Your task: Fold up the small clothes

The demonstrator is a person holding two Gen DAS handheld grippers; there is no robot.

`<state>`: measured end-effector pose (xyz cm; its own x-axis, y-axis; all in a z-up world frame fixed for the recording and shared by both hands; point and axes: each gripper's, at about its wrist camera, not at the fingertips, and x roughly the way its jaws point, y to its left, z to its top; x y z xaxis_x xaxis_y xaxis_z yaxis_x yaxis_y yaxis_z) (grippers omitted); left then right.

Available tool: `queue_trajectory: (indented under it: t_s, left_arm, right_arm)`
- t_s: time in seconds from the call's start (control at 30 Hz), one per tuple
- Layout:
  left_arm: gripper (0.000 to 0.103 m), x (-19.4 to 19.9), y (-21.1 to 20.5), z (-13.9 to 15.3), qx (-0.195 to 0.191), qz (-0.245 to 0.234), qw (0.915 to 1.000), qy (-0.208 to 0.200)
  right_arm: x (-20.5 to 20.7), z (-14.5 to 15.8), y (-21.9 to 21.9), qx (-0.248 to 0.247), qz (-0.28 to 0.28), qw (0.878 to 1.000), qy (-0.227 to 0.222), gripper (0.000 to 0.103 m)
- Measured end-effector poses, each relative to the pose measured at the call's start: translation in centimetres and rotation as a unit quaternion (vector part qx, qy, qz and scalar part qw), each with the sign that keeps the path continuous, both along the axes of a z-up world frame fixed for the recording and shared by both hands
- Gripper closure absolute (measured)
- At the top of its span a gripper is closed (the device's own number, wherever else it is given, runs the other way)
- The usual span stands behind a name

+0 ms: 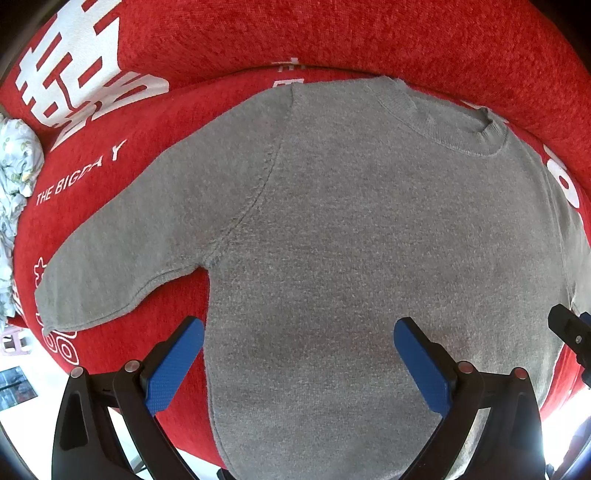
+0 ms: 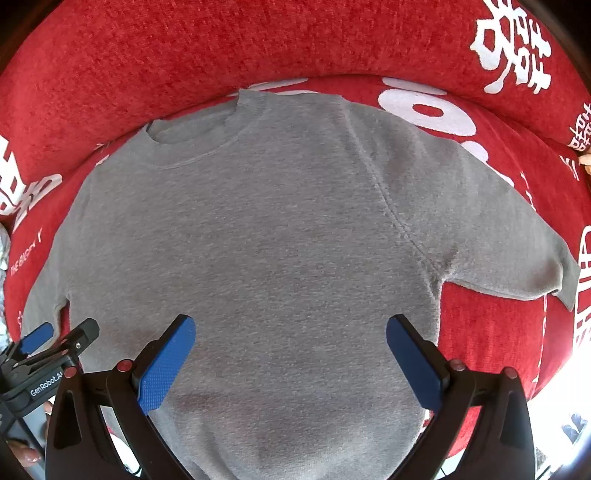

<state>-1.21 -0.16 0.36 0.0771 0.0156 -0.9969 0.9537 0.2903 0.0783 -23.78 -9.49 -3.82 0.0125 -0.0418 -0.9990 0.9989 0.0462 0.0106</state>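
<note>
a: while the grey sweater (image 1: 351, 240) lay flat and face up on the red cover (image 1: 369, 33), where were the two grippers?

b: both hung over the sweater's lower half. the left gripper (image 1: 299, 365) had its blue pads (image 1: 173, 369) spread wide, one off the sweater's left edge over bare red cloth, the other over the body. nothing sat between them.

a: and the right gripper (image 2: 291, 365)?

b: spread just as wide, both pads over the sweater's body, gripping nothing. the left gripper showed beside the sweater's left hem in the right wrist view.

a: how was the sweater laid out?

b: its collar (image 2: 192, 136) pointed away from the grippers, toward the raised red cushion behind it. both sleeves were stretched out from the body, each angled down beside it. the left sleeve (image 1: 129, 240) ended near white lettering (image 1: 74, 177) printed on the cover.

a: anything else beside the sweater?

b: a crumpled pale patterned cloth (image 1: 16, 177) lay well left of the sweater's left sleeve, at the cover's edge.
</note>
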Motion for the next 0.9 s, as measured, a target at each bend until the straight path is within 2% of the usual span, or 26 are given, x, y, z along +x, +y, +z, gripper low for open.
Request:
queue_trajectory:
  t_s: [0.9]
  left_arm:
    - [0.0, 1.9, 0.3, -0.6, -0.014, 0.009, 0.9998, 0.005]
  right_arm:
    - [0.7, -0.4, 0.6, 0.006, 0.011, 1.0, 0.001, 0.0]
